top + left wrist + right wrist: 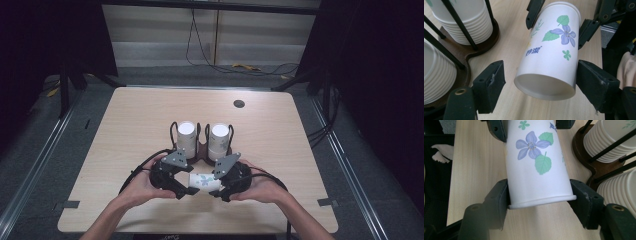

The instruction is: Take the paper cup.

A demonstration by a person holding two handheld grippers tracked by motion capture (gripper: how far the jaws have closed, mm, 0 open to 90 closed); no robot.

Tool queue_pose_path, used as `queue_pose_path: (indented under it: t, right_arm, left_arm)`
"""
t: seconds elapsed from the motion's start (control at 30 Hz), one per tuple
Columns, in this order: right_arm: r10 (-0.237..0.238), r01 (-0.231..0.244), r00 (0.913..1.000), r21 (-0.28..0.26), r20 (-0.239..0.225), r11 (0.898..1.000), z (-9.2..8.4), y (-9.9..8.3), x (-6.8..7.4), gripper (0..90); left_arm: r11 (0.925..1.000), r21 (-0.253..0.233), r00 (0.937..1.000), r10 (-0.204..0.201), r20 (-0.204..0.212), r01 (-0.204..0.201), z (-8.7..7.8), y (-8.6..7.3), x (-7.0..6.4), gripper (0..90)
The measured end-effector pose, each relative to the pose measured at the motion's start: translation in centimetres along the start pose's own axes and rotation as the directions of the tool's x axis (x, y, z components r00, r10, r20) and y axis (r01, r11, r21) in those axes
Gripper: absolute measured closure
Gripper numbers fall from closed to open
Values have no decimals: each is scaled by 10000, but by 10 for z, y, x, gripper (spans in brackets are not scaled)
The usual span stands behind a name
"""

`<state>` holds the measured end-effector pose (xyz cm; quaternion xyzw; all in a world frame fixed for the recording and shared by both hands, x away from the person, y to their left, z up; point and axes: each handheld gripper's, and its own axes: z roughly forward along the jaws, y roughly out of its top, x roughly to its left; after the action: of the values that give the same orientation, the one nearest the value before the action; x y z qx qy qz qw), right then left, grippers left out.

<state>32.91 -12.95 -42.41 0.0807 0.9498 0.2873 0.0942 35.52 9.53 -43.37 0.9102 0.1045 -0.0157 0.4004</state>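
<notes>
1. High view. Light wooden table (150, 120) with rounded corners and a dark round grommet (239, 103) near the far edge. Dark wooden cup rack (201, 150) with black wire uprights at centre, carrying two stacks of white paper cups: left stack (186, 135) and right stack (219, 137). Just in front of the rack, one paper cup (202, 181) lying sideways between two grippers. Left gripper (182, 189) and right gripper (216, 189) each held in a hand, left hand (142, 187) and right hand (257, 189), forearms entering from the bottom edge. Grey three-cornered plate on top of each gripper. Cables on the floor beyond the table.

2. Left gripper view. Same paper cup (551, 52), printed with a purple flower, green leaves and blue characters, closed base end toward the camera. Own jaws spread, standing clear of the cup on both sides (a visible gap at each). Farther off, the other gripper's jaws against the rim end. Rack base (466, 57) and ribbed cup stacks at left.

3. Right gripper view. Paper cup (536, 167), rolled rim toward the camera. Own jaws pressed against both sides of the cup just above the rim, pinching it. Rack (584, 150) and stacks at right.
</notes>
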Motion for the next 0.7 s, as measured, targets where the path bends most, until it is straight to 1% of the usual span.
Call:
queue_pose_path:
  t: [0.07, 0.1, 0.13, 0.17, 0.2, 0.23, 0.33, 0.37, 0.43, 0.57, 0.6, 0.7]
  right_arm:
    - [-89, 89, 10000, 53, 9, 9999, 0, 1, 0, 356]
    - [-80, 80, 10000, 69, 6, 9999, 0, 2, 1, 355]
    - [-42, 43, 10000, 105, -49, 9999, 0, 2, 1, 355]
    - [-59, 60, 10000, 147, -67, 9999, 1, 2, 1, 355]
    - [-165, 166, 9999, 128, -46, 9998, 2, 2, 1, 355]
    - [-141, 142, 9999, 179, -37, 9997, 2, 2, 1, 355]
    - [-172, 174, 9998, 226, -98, 9996, 4, 3, 1, 353]
    - [-173, 175, 9998, 232, -96, 9996, 4, 3, 1, 353]
    - [-186, 189, 9998, 244, -110, 9995, 4, 3, 2, 350]
    - [-155, 157, 9998, 221, -99, 9996, 4, 4, 2, 348]
    - [-228, 230, 9997, 214, -78, 9995, 5, 4, 2, 348]
    - [-329, 331, 9994, 292, -58, 9990, 7, 5, 4, 346]
  left_arm:
    - [10000, -32, 10000, 89, -1, -89, 2, 0, -1, 249]
    - [9998, 83, 9998, 175, 32, -175, 2, 0, -1, 257]
    - [9998, 81, 9998, 175, 60, -175, 2, 0, -1, 260]
    - [9996, 195, 9997, 219, 99, -221, 3, 1, -1, 264]
    - [9994, 191, 9995, 296, 130, -299, 4, 0, -2, 267]
    - [9990, 275, 9992, 360, 164, -364, 5, 0, -2, 271]
    - [9983, 413, 9990, 401, 171, -408, 7, 0, -2, 277]
    - [9983, 449, 9992, 351, 183, -359, 7, 0, -2, 276]
    - [9977, 493, 9987, 462, 203, -472, 8, -1, -2, 276]
    - [9976, 579, 9990, 380, 223, -393, 10, -1, -2, 266]
    - [9975, 597, 9992, 366, 175, -376, 10, -1, -2, 267]
    - [9974, 598, 9988, 389, 310, -407, 11, -1, -2, 300]
